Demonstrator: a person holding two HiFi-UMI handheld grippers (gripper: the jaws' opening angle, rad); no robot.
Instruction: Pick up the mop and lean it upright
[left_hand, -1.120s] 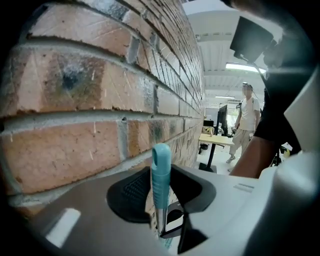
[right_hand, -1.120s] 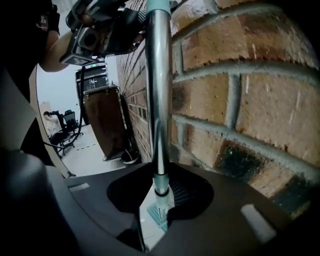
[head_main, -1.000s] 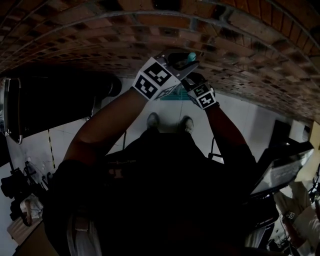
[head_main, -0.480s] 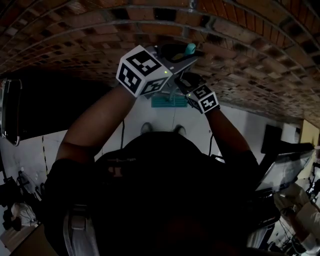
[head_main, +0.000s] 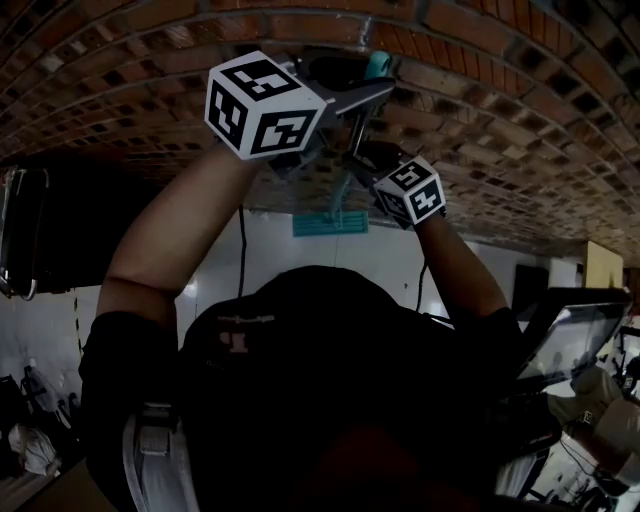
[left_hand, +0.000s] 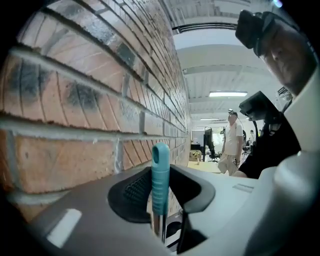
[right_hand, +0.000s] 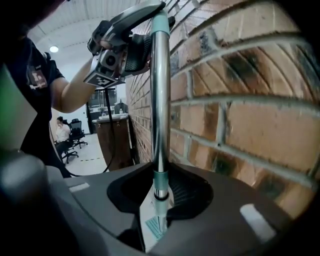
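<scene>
**A:** Where is the mop?

**B:** The mop (right_hand: 160, 100) is upright, close along the brick wall (right_hand: 240, 100). Its teal handle grip (left_hand: 160, 175) is at the top. The silver pole (right_hand: 160, 130) runs straight down from it to the teal mop head (head_main: 330, 222). The head is low by the foot of the wall, over the pale floor (head_main: 270, 260). I can't tell whether it touches the floor.

**A:** Who has hold of it?

**B:** Both grippers do. The left gripper (head_main: 372, 85) is the upper one. Its jaws are clenched on the handle grip, with a black pad (left_hand: 131, 192) pressed to each side and the rounded teal tip poking out above them. The right gripper (head_main: 352, 160) sits lower on the pole. Its ribbed pads (right_hand: 187, 195) are closed on the shaft at the teal collar (right_hand: 160, 186).

**A:** How are the two grippers placed?

**B:** They are one above the other, near each other on the upper part of the pole, with both arms raised toward the wall. The left gripper's marker cube (head_main: 262, 105) looms large in the head view. The right gripper's cube (head_main: 410, 190) is smaller, below it and to the right. From the right gripper's camera, the left gripper is overhead, wrapped round the top of the pole.

**A:** And around them?

**B:** There is a dark wooden cabinet (right_hand: 112, 142) against the wall further along. One person (left_hand: 232, 142) stands well off down the room, and another person (right_hand: 62, 132) sits in an office chair.
</scene>
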